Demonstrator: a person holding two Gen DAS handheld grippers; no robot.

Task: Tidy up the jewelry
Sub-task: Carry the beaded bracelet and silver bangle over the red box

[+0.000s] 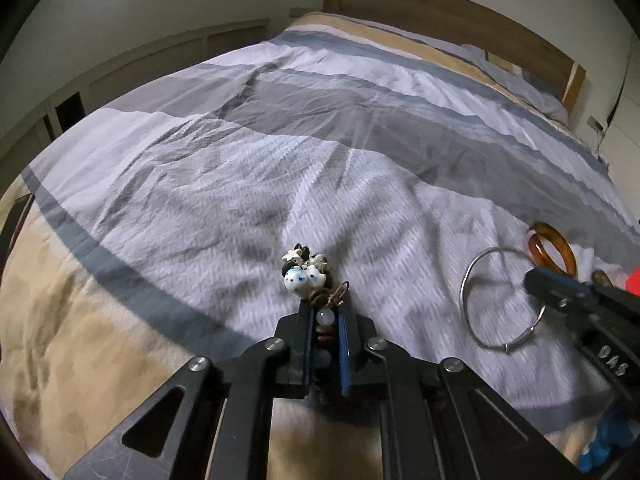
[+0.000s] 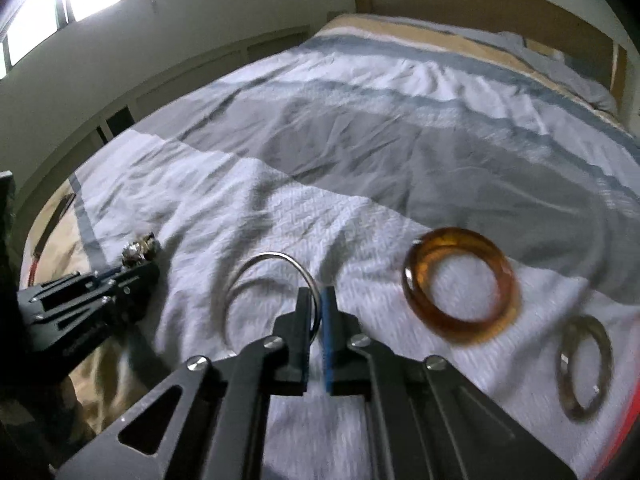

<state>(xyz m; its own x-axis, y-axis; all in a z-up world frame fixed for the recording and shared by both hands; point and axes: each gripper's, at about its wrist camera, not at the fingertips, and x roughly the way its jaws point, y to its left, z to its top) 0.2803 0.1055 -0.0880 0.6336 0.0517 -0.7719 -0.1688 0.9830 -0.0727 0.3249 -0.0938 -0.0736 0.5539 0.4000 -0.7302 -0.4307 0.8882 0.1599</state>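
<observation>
Pinching a beaded bracelet (image 1: 310, 280) on the bedspread (image 1: 240, 184), the left gripper (image 1: 325, 312) is clenched; at its 3 o'clock the right gripper (image 2: 316, 300) clamps the silver bangle (image 2: 256, 276), amber bangle (image 2: 460, 284) at 2 o'clock

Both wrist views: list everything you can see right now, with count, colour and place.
Beaded bracelet: one, white, brown and black beads, clamped in the left hand-held gripper.
Silver bangle: one, thin metal, on the bedspread, rim pinched by the right hand-held gripper.
Amber bangle: one, translucent orange-brown, flat on the bedspread, right of the silver bangle.
Grey bangle: one, blurred, nearer than the amber one.
Bedspread: one, grey, white, blue and tan stripes.
Headboard: one, wood, far end.
Left hand-held gripper: black, shut.
Right hand-held gripper: black, shut.
</observation>
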